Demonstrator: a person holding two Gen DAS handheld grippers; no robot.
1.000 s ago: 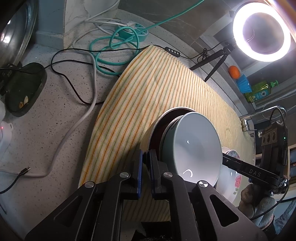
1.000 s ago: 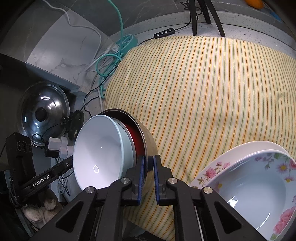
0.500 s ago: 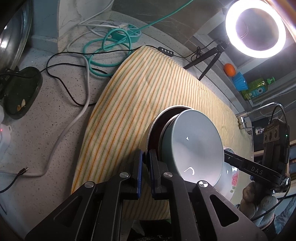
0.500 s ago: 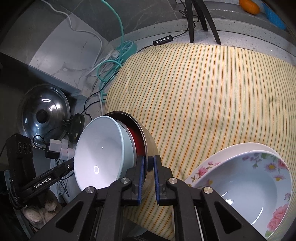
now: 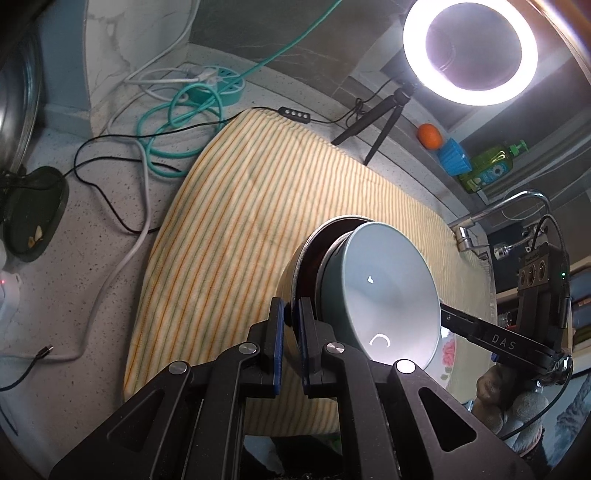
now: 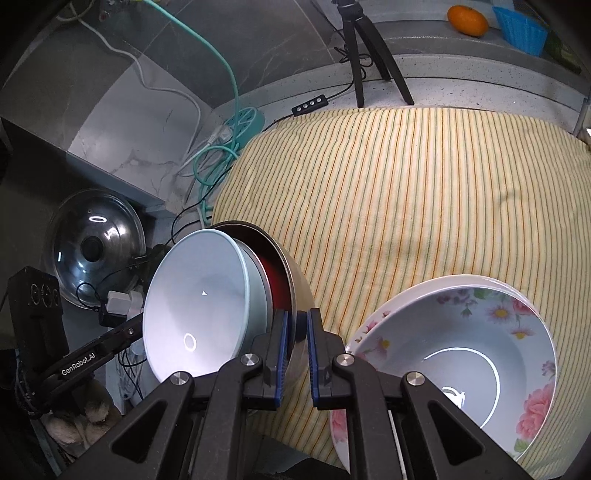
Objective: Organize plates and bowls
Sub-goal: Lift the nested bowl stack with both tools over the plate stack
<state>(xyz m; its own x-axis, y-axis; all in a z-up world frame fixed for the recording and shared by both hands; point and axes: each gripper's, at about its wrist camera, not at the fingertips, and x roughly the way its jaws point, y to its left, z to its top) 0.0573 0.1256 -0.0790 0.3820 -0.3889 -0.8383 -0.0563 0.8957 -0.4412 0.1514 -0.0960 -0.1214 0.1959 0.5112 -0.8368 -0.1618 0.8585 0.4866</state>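
A stack of nested bowls hangs tilted above the striped cloth: a steel bowl outermost, a red bowl inside it, and a pale blue bowl innermost. My left gripper is shut on the steel bowl's rim on one side. My right gripper is shut on the rim on the opposite side. The pale blue bowl hides the right gripper's fingertips in the left wrist view. Two stacked floral plates rest on the cloth at the front right.
A lit ring light on a tripod stands behind the cloth. Cables and a teal power strip lie at the back left. A steel pot lid sits far left. An orange, a blue cup and a tap are at the back right.
Both grippers have risen together with the bowl stack, still shut on its rim. The cloth looks farther away, and more of the floral plates shows in the right wrist view.
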